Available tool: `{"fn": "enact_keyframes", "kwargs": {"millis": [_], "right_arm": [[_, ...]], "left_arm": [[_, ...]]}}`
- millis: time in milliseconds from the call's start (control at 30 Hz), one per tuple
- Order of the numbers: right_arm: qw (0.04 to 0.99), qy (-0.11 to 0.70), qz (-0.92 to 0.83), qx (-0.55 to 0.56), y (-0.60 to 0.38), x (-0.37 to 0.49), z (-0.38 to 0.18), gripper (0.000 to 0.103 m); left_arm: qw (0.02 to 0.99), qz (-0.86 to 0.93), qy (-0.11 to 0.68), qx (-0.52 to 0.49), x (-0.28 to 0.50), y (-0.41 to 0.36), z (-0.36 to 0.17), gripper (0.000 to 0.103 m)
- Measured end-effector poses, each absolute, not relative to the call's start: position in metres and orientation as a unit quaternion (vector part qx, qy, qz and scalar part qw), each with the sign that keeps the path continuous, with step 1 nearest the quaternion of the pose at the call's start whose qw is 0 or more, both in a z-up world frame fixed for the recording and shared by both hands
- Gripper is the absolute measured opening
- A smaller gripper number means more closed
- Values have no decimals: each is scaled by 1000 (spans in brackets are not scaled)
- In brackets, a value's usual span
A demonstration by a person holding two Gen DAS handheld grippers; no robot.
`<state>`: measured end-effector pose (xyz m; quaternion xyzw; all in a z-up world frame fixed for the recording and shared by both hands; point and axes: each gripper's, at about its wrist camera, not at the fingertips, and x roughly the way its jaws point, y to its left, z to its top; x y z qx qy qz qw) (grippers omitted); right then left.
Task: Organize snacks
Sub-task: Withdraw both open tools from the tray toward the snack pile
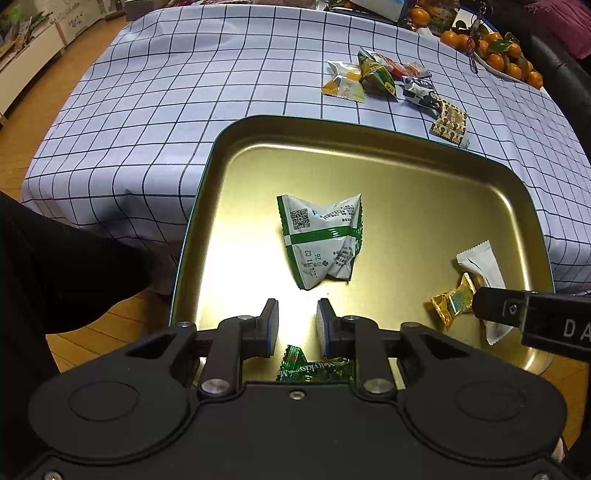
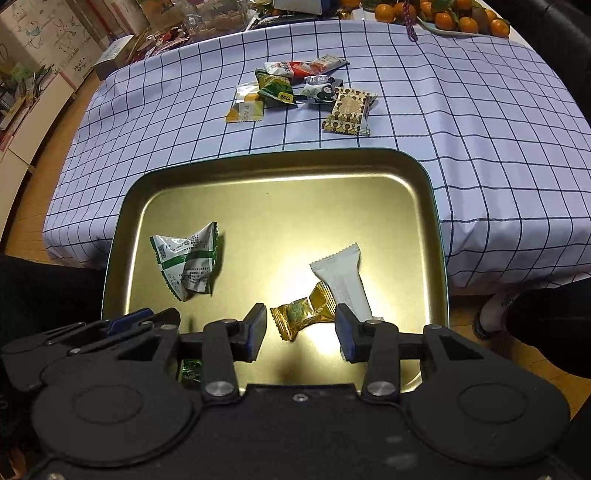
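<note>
A gold tray with a green rim (image 1: 192,229) (image 2: 439,236) lies in front of the checked table's near edge. In it are a green-and-white packet (image 1: 319,243) (image 2: 188,266), a white packet (image 1: 480,264) (image 2: 343,280), a gold candy (image 1: 452,301) (image 2: 303,314) and a green candy (image 1: 314,365) (image 2: 190,371). My left gripper (image 1: 297,317) (image 2: 129,321) hovers open over the tray's near side, empty, with the green candy lying under its fingers. My right gripper (image 2: 301,325) is open, and the gold candy lies on the tray between its pads, untouched.
A pile of several wrapped snacks (image 1: 391,81) (image 2: 303,92) sits on the blue checked tablecloth (image 1: 184,92) (image 2: 480,129) beyond the tray. A plate of oranges (image 1: 506,55) (image 2: 458,18) stands at the far right. Dark clothing of a person (image 1: 55,266) flanks the tray.
</note>
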<state>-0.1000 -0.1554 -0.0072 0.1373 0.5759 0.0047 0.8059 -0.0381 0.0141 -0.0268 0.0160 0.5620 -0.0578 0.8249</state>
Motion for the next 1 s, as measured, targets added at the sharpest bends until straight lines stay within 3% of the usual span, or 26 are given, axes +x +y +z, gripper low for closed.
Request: {"fn": "enact_keyframes", "kwargs": {"millis": [633, 1000], "right_arm": [[760, 634, -20, 141, -171, -92, -9, 47], [755, 653, -17, 61, -161, -64, 25, 47]], "left_arm": [[787, -36, 615, 31, -27, 13, -20, 34], [789, -40, 612, 18, 19, 17, 19, 34]]}}
